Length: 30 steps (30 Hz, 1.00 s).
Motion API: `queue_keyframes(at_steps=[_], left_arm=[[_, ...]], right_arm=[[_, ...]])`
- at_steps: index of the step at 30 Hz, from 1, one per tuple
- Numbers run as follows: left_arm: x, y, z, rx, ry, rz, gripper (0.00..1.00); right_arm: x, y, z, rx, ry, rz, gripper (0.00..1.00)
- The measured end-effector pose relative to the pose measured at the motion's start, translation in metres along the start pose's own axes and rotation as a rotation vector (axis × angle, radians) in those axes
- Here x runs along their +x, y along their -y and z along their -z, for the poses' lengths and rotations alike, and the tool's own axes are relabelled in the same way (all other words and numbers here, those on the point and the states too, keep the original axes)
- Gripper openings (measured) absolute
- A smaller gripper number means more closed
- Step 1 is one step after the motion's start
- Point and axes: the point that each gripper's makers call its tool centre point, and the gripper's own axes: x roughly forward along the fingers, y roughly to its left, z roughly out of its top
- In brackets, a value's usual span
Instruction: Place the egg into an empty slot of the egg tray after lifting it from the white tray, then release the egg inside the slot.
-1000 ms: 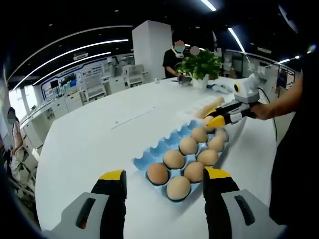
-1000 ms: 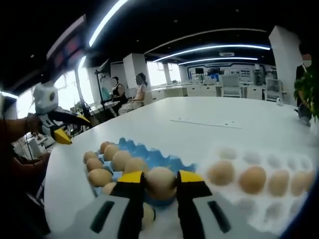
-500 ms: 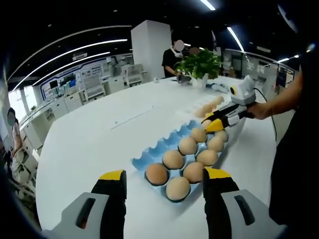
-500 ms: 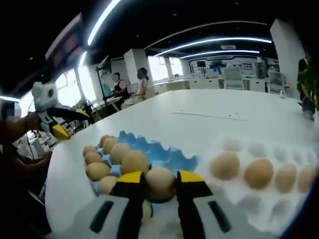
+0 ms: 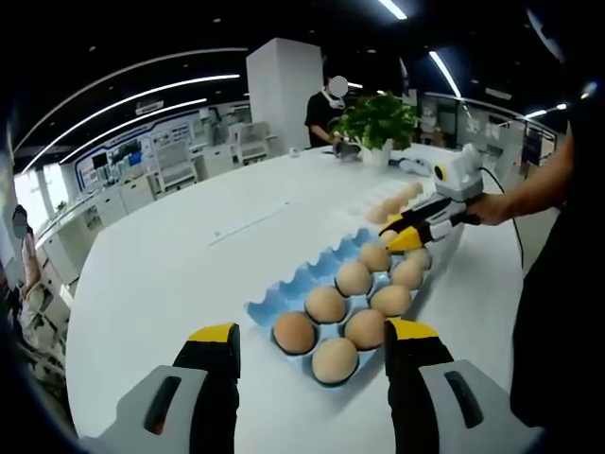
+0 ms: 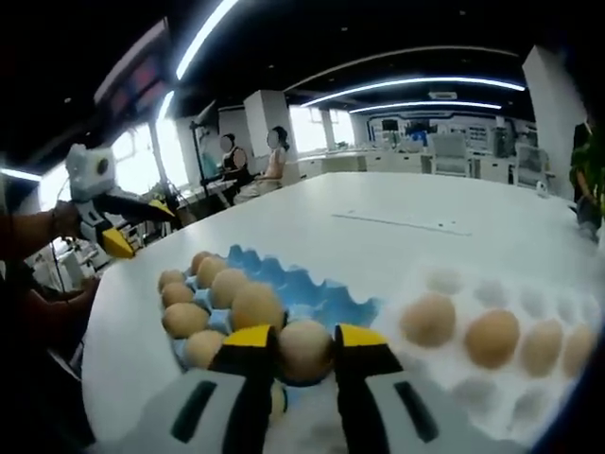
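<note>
Right gripper view: the right gripper rises from 6 o'clock with its yellow-tipped jaws pinching an egg, held over the near end of the blue egg tray where that tray meets the white tray. Whether the egg already touches a slot cannot be told, since the jaws hide its underside. The blue egg tray runs toward 10 o'clock and carries two rows of brown eggs, among them a large one just beside the held egg; several slots along the tray's far edge show bare blue. The white tray lies toward 3 o'clock and holds a row of eggs, the nearest just right of the gripper. The left gripper enters at 9 o'clock, held by a hand well apart from the trays. Left gripper view: the left gripper rises from 6 o'clock with its jaws spread wide and nothing between them (the white table shows through the gap). The blue egg tray lies just beyond the jaws, stretching toward 1 o'clock, where the right gripper meets its far end with the egg partly hidden between its tips. A potted plant stands at 12 o'clock on the table's far edge.
</note>
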Motion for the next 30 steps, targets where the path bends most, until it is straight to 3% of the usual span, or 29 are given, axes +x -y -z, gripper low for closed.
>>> queue_keyframes(at_steps=[14,16,18,23,25,30], left_arm=[[-0.003,-0.001,-0.002,0.001,0.009,-0.007,0.62],[-0.003,-0.001,-0.002,0.001,0.008,-0.006,0.62],[-0.003,-0.001,-0.002,-0.002,0.009,-0.005,0.62],[-0.002,-0.001,-0.002,-0.004,0.01,-0.003,0.62],[-0.002,-0.001,-0.002,-0.002,0.01,-0.002,0.62],[0.0,0.0,-0.003,0.0,0.008,0.004,0.62]], right_arm=[[-0.008,0.001,-0.003,-0.031,0.002,0.013,0.24],[-0.016,0.017,-0.018,-0.083,0.071,0.098,0.24],[-0.023,0.031,-0.027,-0.052,0.106,0.148,0.24],[-0.035,0.07,-0.034,-0.022,0.127,0.291,0.24],[-0.034,0.074,-0.032,0.015,0.12,0.286,0.24],[-0.025,0.078,-0.029,-0.006,0.093,0.306,0.24]])
